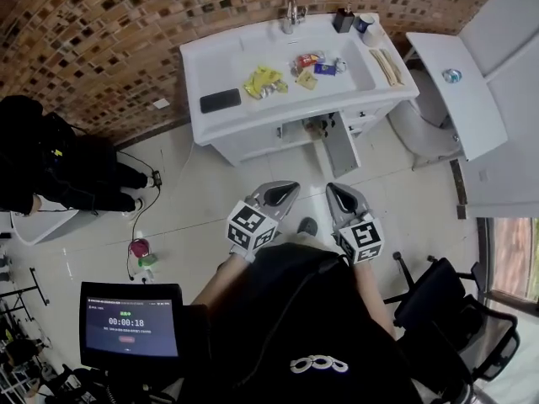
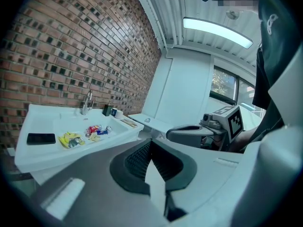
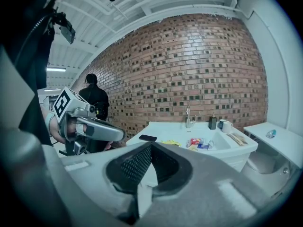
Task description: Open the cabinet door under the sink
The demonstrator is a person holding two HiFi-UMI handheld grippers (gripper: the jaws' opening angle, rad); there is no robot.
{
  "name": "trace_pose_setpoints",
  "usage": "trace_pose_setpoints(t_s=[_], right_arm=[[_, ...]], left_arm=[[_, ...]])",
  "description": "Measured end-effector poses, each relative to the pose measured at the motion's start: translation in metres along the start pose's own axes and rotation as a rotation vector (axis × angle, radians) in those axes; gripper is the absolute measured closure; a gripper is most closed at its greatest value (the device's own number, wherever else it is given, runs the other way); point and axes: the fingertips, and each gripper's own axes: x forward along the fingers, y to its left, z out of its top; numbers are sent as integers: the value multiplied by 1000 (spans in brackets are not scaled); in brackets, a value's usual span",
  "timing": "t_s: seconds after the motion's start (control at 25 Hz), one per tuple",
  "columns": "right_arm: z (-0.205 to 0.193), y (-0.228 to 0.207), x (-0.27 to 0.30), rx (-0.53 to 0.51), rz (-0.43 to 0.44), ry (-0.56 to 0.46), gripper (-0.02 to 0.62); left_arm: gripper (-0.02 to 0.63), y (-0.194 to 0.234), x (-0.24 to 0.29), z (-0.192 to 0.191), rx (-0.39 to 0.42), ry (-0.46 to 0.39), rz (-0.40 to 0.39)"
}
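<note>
**Cabinet door stands out from the cabinet, both tongs shut**

The cabinet door (image 1: 341, 146) sits just above centre in the head view, under the right half of the white sink counter (image 1: 210, 74). It is a flat, pale grey panel swung away from the cabinet front. Its long side runs down the frame and leans a little right, with the free end pointing toward the right tongs (image 1: 338, 194). A dark gap shows just left of it.

On the smooth, glossy counter lie a black phone (image 1: 220, 100), a crumpled yellow packet (image 1: 262, 81) and some small coloured wrappers (image 1: 313, 64) in the basin (their print is too small to read). A metal tap (image 1: 291, 15) stands at the back edge, against a rough brick wall (image 1: 101, 32).

Both tongs are held low in the frame, well apart from the door. The left tongs (image 2: 150, 143) have their ribbed dark pads brought together with nothing between them, and the right tongs (image 3: 150, 145) are likewise closed and empty. Each carries a cube of black-and-white square markers.

At the lower left, a monitor (image 1: 130, 325) reads "00:00:18".
</note>
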Motion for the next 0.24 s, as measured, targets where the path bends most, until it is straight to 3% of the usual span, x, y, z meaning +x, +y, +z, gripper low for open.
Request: trace_pose_setpoints(t_s=[0.24], right_arm=[[0, 4, 2, 5, 3, -7, 604]], left_arm=[[592, 1, -5, -3, 1, -2, 3]])
